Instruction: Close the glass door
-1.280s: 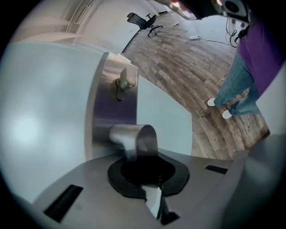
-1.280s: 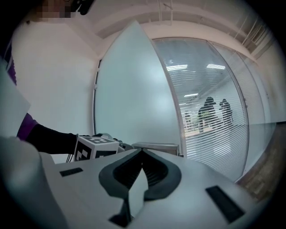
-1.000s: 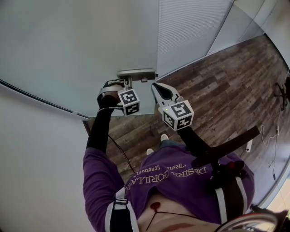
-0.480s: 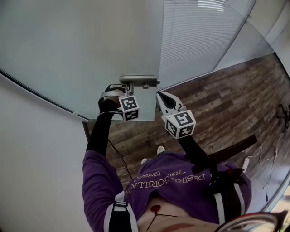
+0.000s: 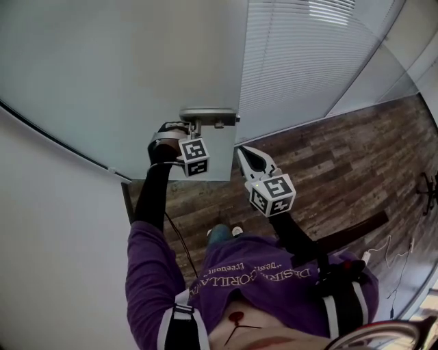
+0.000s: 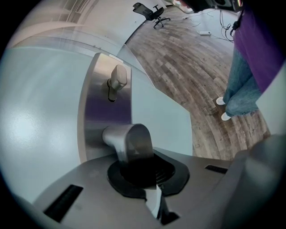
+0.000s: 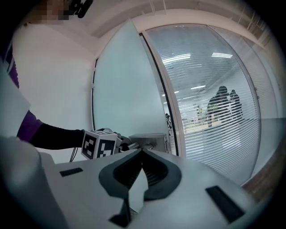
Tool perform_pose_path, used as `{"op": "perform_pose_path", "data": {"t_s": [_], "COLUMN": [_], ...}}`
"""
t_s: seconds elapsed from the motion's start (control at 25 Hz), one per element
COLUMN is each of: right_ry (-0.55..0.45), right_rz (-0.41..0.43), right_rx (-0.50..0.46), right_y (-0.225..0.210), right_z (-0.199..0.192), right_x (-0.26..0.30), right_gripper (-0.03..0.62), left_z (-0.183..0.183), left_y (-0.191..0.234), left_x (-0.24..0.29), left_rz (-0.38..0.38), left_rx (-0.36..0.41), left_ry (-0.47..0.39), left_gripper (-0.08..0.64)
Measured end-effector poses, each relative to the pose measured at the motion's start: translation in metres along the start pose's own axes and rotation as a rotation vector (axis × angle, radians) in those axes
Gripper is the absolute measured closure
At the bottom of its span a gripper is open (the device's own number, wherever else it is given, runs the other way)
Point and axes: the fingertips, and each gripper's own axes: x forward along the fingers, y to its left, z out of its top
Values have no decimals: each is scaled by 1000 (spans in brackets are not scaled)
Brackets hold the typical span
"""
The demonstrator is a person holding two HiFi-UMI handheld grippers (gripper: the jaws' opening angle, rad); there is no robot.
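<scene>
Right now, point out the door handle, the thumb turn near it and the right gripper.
door handle [image 6: 129, 142]: left gripper view, its bent neck.
thumb turn [image 6: 117, 79]: left gripper view, its knob.
right gripper [image 5: 243, 152]: head view, between its fingertips.

The person wears a purple printed shirt [image 5: 274, 273], black sleeves [image 5: 147, 198], blue jeans [image 6: 240, 85], white shoes [image 6: 225, 116].

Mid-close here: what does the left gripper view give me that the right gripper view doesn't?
Left gripper view only: the left tongs shut on the lever handle, the thumb-turn beyond it, an office chair and the wood floor.
Right gripper view only: the right tongs shut and empty, the slatted blinds, figures behind them, and the left gripper's marker cube.
Both: the frosted glass door and its metal handle plate.
</scene>
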Motion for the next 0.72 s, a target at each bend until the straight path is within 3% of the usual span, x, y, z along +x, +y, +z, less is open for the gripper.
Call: {"op": "perform_pose_path", "data": {"t_s": [0.44, 0.72], "right_ry": [-16, -20], "right_rz": [-27, -60], "right_rx": [23, 31], "right_y": [-7, -18], "right_z": [9, 19], "right_x": [27, 59], "right_gripper": [603, 603], "left_z": [6, 6], "left_y": [32, 48], "left_x": [20, 38], "left_rz": [3, 20], "left_rx": [-57, -41], "left_ry": [-61, -104], "left_gripper": [560, 560]}}
